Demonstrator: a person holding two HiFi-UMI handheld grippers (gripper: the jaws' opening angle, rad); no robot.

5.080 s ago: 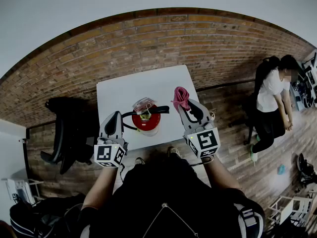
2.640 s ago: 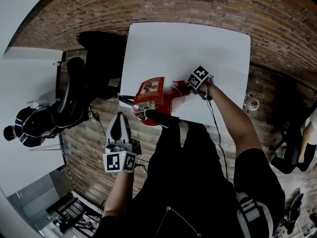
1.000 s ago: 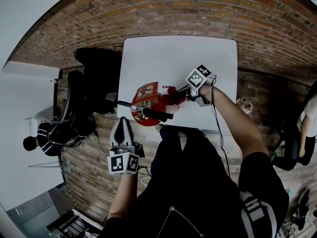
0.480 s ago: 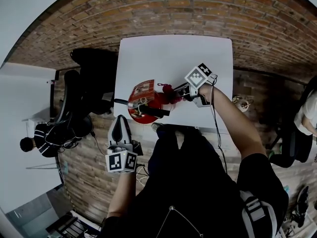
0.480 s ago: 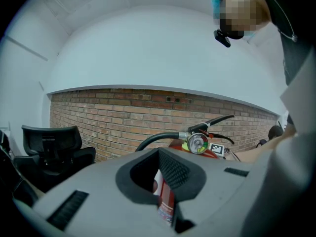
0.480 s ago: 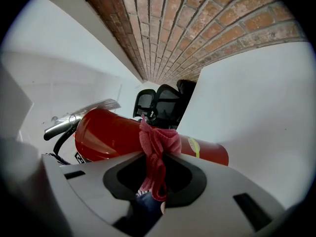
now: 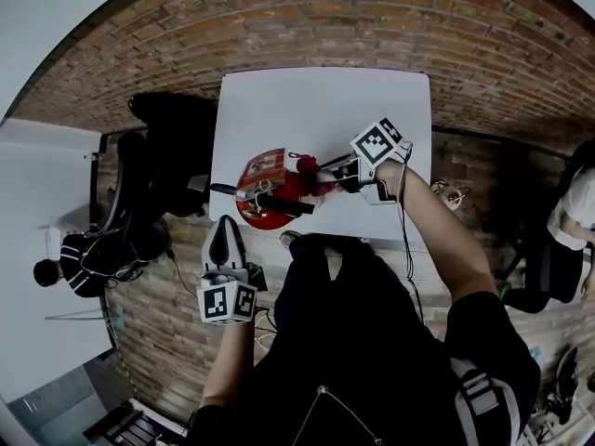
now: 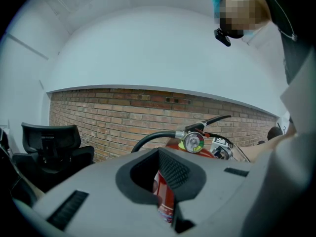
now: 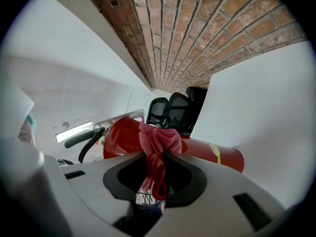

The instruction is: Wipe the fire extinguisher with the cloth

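A red fire extinguisher (image 7: 263,196) with a black handle and hose stands near the front edge of the white table (image 7: 321,110). My right gripper (image 7: 323,177) is shut on a pink cloth (image 7: 306,166) and presses it against the extinguisher's right side. In the right gripper view the cloth (image 9: 158,143) bunches between the jaws, right against the red cylinder (image 9: 217,155). My left gripper (image 7: 226,226) hangs off the table's near-left edge, shut and holding nothing. The left gripper view shows the extinguisher's gauge (image 8: 192,142) beyond its shut jaws.
A black office chair (image 7: 167,151) stands left of the table. One person (image 7: 70,258) sits at the far left and another (image 7: 576,216) is at the right edge. The floor (image 7: 307,26) around the table is brick-patterned.
My right gripper carried the cloth from above the table to the extinguisher's side and has slid it slightly along the body. The left gripper dropped back off the table's near edge and stays there.
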